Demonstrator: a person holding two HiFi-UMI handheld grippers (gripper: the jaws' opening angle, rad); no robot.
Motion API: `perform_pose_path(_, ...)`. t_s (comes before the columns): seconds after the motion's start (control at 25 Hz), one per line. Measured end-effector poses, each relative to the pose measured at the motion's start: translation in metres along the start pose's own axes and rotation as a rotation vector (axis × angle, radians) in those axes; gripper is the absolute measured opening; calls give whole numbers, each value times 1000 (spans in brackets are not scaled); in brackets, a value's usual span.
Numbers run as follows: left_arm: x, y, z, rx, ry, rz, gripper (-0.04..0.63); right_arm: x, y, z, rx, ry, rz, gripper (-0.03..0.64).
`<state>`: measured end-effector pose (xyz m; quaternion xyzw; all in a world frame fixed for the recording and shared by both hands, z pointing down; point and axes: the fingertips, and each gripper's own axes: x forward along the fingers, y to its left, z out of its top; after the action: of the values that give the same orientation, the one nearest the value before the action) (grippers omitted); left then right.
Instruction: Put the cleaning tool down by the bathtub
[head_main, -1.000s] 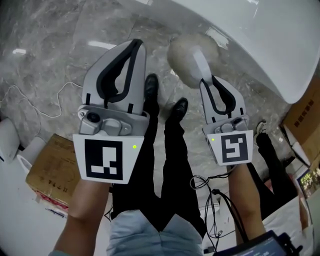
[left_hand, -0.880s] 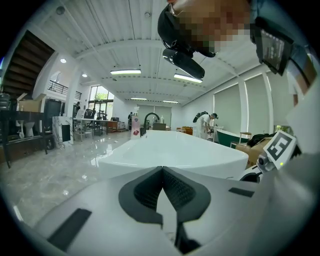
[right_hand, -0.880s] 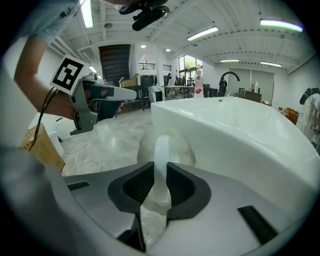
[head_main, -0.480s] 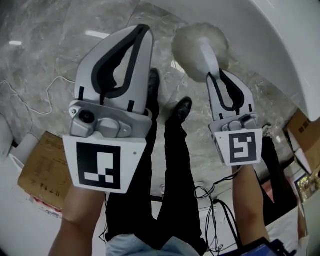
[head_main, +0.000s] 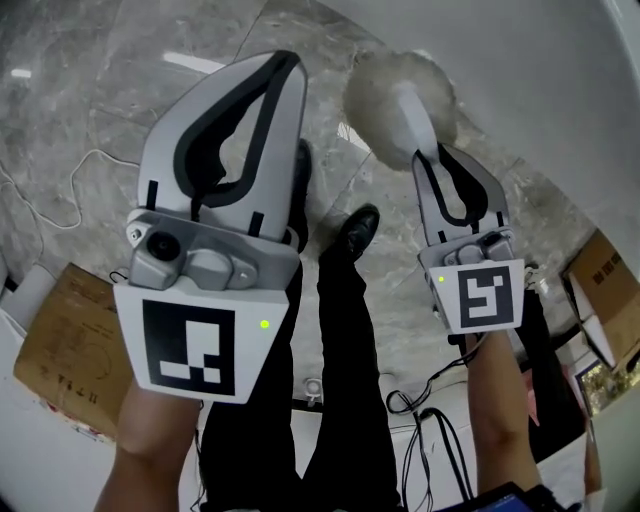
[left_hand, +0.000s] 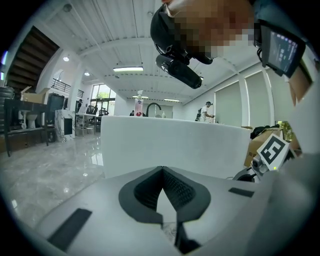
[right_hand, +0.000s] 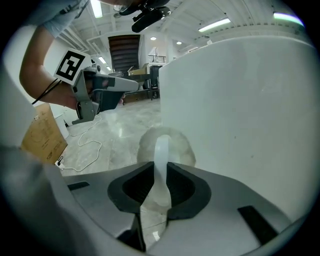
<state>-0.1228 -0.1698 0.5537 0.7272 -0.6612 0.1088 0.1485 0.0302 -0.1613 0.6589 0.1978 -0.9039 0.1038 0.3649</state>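
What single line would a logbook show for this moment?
right gripper: shut on cleaning tool | left gripper: shut, empty | cleaning tool: held beside bathtub, not yet down

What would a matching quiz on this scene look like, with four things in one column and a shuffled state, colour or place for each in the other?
Things:
1. left gripper
2. right gripper
3. bathtub
4. cardboard box

States and places:
A. brown, on the floor at the head view's lower left
B. shut on the handle of the cleaning tool
C. white, curving across the head view's upper right
D. shut with nothing between its tips

Pairs: 1-D, 2-B, 3-C, 4-A.
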Motion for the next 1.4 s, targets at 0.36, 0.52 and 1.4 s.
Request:
perform_pose_path(0.36,8,4,-41,-5,8,16,15,37,1,-47,-40,48,47,89)
perform_pose_path(0.52,9,0,-50,-1,2,6,15,44,-1,-56,-57,45,49,89)
perform_pose_path(1.4,18,0,-89,12,32,-1,15,90,-13,-116,-63,140,66,89)
